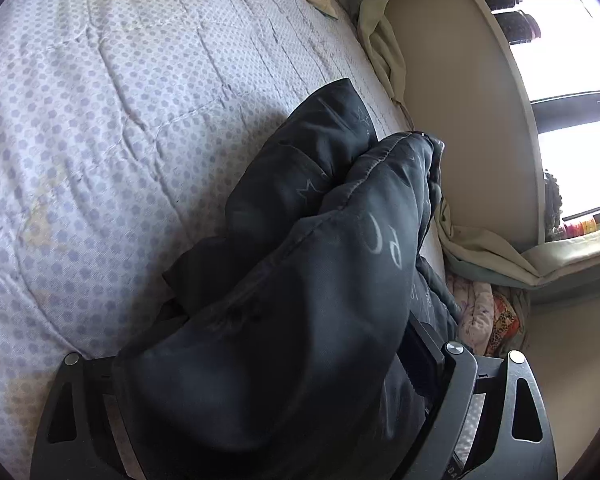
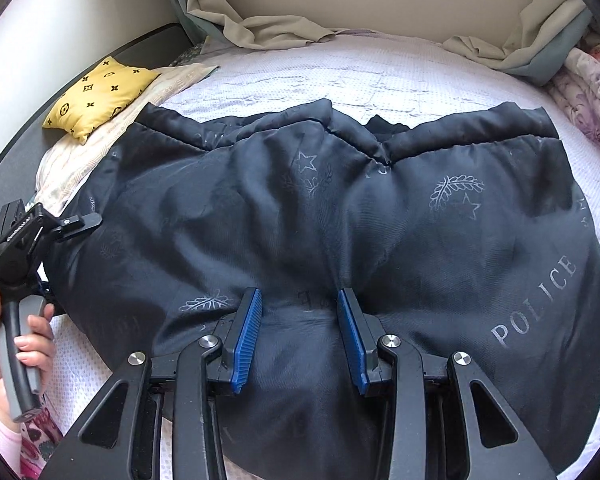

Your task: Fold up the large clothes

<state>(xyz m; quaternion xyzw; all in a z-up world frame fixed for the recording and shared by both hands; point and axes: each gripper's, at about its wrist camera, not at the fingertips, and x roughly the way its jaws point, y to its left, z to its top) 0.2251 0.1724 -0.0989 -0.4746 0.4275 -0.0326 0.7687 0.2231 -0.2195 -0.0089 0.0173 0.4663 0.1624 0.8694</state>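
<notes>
Dark padded jacket (image 2: 340, 220) spread on bed (image 2: 380, 68). Right gripper (image 2: 300, 336) clenched on near edge; left gripper (image 1: 268, 400) jaws wide w/ thick bunch between, grip unclear. Risk: bulky slick fabric slips out, fold collapses.

dark jacket (image 2: 340, 216) spread on bed (image 2: 380, 76), R gripper (image 2: 300, 336) pinching fold, yellow pillow (image 2: 100, 96) upper L

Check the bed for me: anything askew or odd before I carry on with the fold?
The dark jacket lies inside out, lining up, its far edge bunched and uneven. Loose curtain cloth is slumped onto the bed's far edge. Nothing looks spilled or torn.
</notes>
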